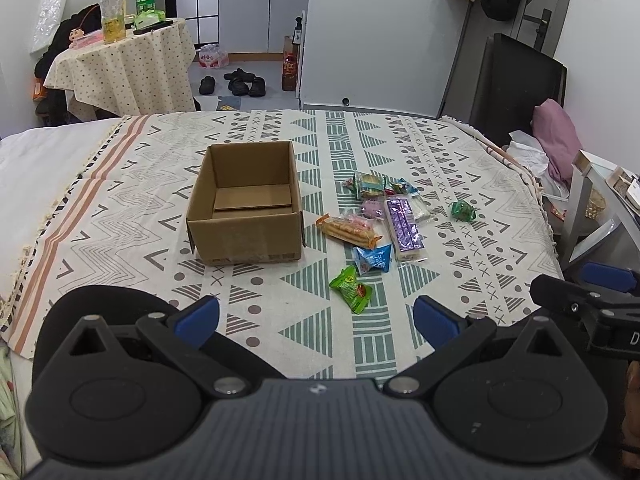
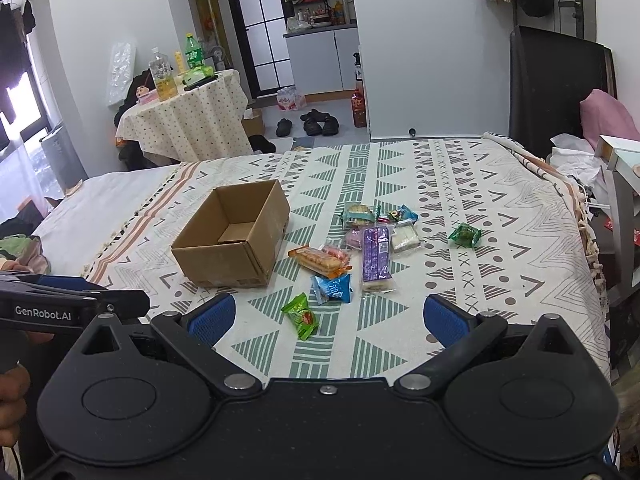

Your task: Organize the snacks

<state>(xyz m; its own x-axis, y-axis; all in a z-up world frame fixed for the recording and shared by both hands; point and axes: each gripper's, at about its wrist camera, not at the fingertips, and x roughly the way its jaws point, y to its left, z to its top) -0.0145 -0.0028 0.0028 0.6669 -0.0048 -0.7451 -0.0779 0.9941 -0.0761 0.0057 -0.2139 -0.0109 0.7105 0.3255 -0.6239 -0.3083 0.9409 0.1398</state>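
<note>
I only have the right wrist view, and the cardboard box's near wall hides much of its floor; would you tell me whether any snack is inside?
Observer: No snack. The left wrist view looks into the cardboard box and shows only a flat cardboard sheet on its floor.
Operator: Thank you. I see just the left gripper's side; is it open?
Observer: Yes, the left gripper has its blue fingers spread wide, nothing between them.
Operator: What lies nearest ahead of it?
Observer: The light green snack packet, slightly right of its centre line, on the patterned cloth.
</note>
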